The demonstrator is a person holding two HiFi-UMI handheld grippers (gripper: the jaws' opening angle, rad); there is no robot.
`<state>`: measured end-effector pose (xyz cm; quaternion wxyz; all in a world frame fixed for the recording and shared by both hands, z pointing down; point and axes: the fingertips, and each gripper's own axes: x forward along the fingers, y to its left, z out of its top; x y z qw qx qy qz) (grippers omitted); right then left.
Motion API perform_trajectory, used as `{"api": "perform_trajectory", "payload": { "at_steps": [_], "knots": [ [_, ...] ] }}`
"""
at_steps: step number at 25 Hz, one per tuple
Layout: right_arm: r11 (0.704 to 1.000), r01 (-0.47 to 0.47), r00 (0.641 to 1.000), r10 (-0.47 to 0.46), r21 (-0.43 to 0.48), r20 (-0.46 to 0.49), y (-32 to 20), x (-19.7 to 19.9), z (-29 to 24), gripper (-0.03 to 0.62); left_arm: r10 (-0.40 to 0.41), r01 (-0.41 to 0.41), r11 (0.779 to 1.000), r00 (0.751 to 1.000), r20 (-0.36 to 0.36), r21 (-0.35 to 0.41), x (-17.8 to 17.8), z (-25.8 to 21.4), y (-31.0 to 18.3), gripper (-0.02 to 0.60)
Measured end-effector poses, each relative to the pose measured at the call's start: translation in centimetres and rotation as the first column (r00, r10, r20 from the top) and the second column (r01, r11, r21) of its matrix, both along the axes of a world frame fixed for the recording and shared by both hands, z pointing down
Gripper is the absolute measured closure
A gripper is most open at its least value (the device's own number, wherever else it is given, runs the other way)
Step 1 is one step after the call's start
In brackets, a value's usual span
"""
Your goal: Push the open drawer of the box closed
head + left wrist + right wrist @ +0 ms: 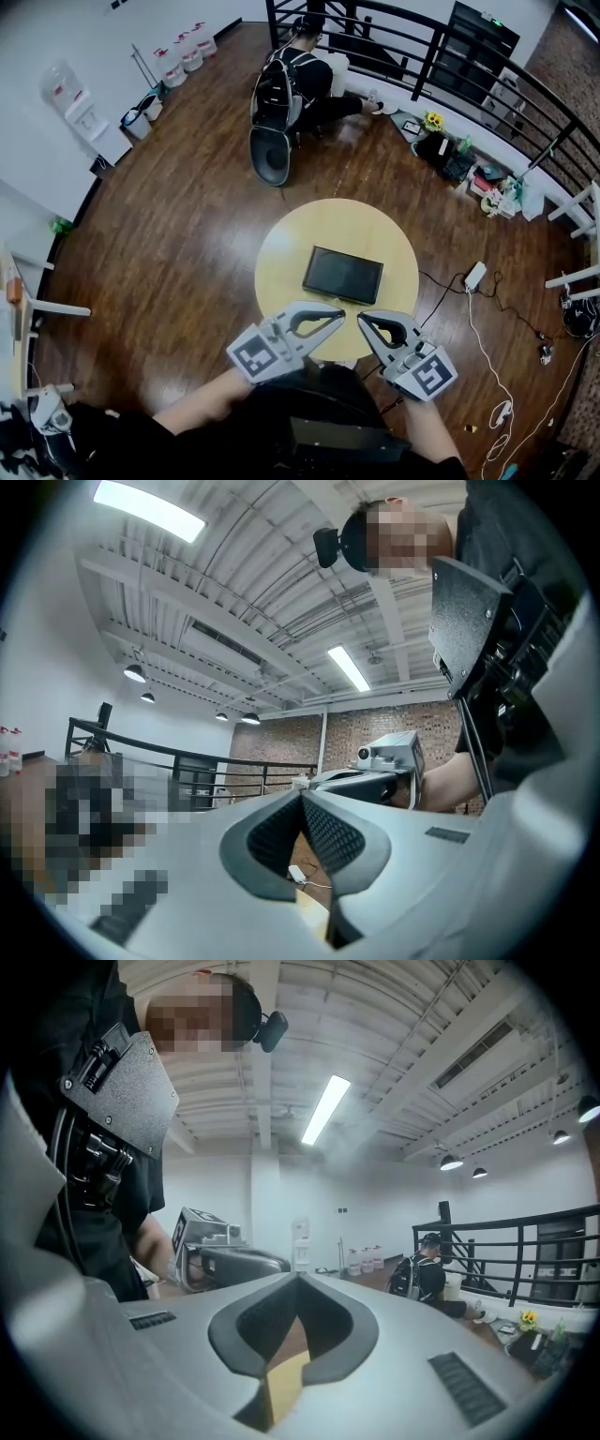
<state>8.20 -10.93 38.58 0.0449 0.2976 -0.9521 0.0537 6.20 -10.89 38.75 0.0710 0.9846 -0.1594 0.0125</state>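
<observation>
A flat dark box (342,275) lies in the middle of the round yellow table (281,262); from above I cannot make out an open drawer on it. Both grippers hover at the table's near edge, short of the box and pointing roughly level. My left gripper (339,317) is shut with nothing in it, its tips meeting in the left gripper view (302,794). My right gripper (362,318) is likewise shut and empty (299,1277). The two tips stand close together, nearly facing each other. Neither gripper view shows the box.
A person (291,80) crouches on the wooden floor beyond the table, beside a black chair (270,155). A white power strip (475,276) and cables trail at the right. A black railing (487,75) curves round the back. Water bottles (187,52) stand far left.
</observation>
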Motion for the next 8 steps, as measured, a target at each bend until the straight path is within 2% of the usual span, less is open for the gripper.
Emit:
{"api": "perform_trajectory", "payload": {
  "at_steps": [8],
  "knots": [
    [1.0,0.001,1.0,-0.001,-0.012,0.003,0.3,1.0,0.5,0.577,-0.001,0.001,1.0,1.0,-0.005,0.016,1.0,0.4,0.3,0.552]
  ]
}}
